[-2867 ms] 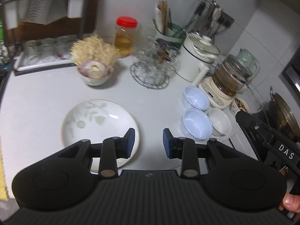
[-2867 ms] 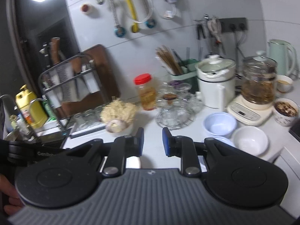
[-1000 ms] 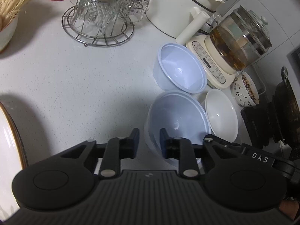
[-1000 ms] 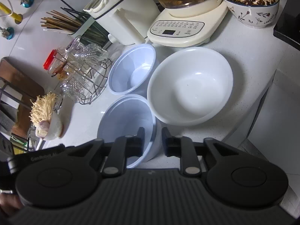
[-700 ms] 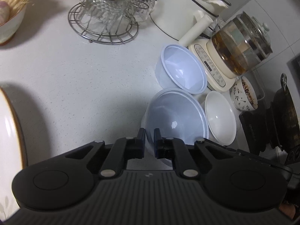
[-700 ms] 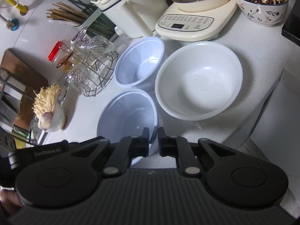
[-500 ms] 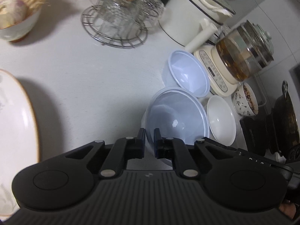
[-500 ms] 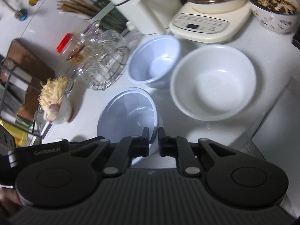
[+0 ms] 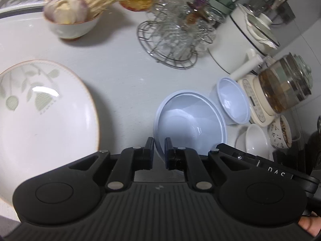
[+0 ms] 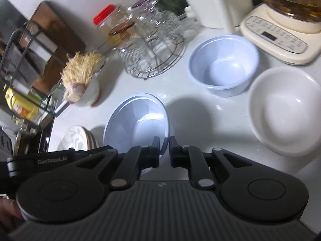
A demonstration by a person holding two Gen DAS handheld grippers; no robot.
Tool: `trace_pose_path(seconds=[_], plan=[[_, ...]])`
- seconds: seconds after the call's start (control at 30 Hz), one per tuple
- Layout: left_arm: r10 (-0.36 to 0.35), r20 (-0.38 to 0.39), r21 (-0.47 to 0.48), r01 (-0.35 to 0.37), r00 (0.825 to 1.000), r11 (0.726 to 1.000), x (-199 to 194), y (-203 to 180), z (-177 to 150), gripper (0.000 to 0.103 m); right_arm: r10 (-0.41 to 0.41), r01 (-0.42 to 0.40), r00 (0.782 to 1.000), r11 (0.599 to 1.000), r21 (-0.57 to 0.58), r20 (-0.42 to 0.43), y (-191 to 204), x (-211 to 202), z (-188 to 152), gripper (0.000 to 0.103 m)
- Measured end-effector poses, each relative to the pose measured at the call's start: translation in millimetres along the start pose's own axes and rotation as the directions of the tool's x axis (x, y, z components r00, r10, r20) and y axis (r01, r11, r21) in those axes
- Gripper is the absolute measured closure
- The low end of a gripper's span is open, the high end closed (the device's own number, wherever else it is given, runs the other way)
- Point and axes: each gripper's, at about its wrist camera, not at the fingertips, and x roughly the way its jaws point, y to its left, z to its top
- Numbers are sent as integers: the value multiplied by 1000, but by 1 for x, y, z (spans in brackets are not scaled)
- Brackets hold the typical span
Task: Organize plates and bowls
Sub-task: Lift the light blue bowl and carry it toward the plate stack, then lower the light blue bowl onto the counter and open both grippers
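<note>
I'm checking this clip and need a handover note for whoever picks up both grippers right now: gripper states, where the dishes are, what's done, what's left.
Left gripper: shut on the near rim of the big blue bowl.
Right gripper: shut on the same bowl's rim, opposite side; the bowl is carried between both.
Leaf-pattern plate: on the counter, left of the carried bowl.
Small blue bowl and white bowl: on the counter by the tea kettle base, side by side, not stacked.
Done: big bowl gripped. No stacking visible.
Left: set it down, probably on the plate, then gather the other two bowls.
</note>
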Motion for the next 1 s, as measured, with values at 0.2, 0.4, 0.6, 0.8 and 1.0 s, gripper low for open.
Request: trace_pose_path(seconds=[0.2,0.4,0.6,0.8,1.0], plan=[[45,13,-25,-45,999,999,-1,8,-11,92,20,-22,999,999,-46,-44,4,14,-1,91],[63,21,-45,-62,998,997,2,14,-17,91,29,-35,997,996,-79,-72,7,22,-5,90],[65,38,-34,-63,997,997,1,13,-21,91,38,-45,997,995,-94,-71,6,22,-6,89],[64,50,-39,-62,997,997,-4,12,-22,87,46,-51,998,993,-110,-50,8,17,-5,88],[87,72,4,-88,994,996,-20,2,-24,66,17,-20,999,994,-109,-31,10,7,1,78]])
